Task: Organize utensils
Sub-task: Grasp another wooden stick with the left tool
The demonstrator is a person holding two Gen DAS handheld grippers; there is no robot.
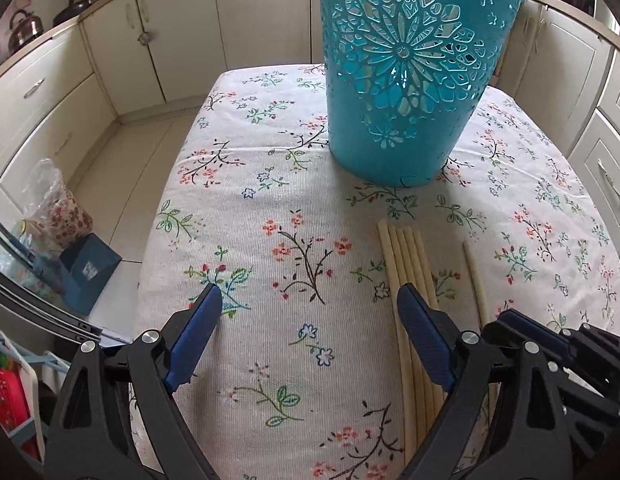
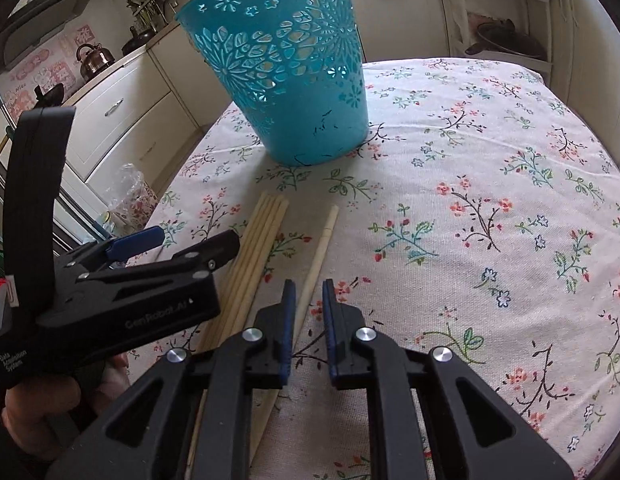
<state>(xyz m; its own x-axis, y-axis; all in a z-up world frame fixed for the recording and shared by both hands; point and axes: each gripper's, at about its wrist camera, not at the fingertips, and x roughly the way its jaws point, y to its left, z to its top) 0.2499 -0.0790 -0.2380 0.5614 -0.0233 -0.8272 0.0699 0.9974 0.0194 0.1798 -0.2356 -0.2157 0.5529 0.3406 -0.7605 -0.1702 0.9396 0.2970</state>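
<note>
A teal cut-out basket point(image 1: 402, 80) point(image 2: 293, 92) stands upright at the far middle of the floral tablecloth point(image 1: 269, 208) point(image 2: 470, 184). A bundle of several pale chopsticks point(image 1: 406, 256) point(image 2: 265, 232) lies in front of it, and a single chopstick point(image 1: 474, 276) point(image 2: 324, 236) lies just to their right. My left gripper point(image 1: 310, 296) point(image 2: 197, 238) is open wide over bare cloth, its right finger over the bundle. My right gripper point(image 2: 309, 286) point(image 1: 510, 316) has its jaws nearly together with a narrow gap. The single chopstick runs through that gap and under the left finger, and the pads do not press on it.
Cream kitchen cabinets point(image 1: 49, 92) ring the table, with a kettle point(image 2: 94, 58) on the counter at the left. A plastic bag point(image 1: 57, 204) and a blue box point(image 1: 89, 268) sit on the floor past the table's left edge. A hand point(image 2: 37, 404) holds the left gripper.
</note>
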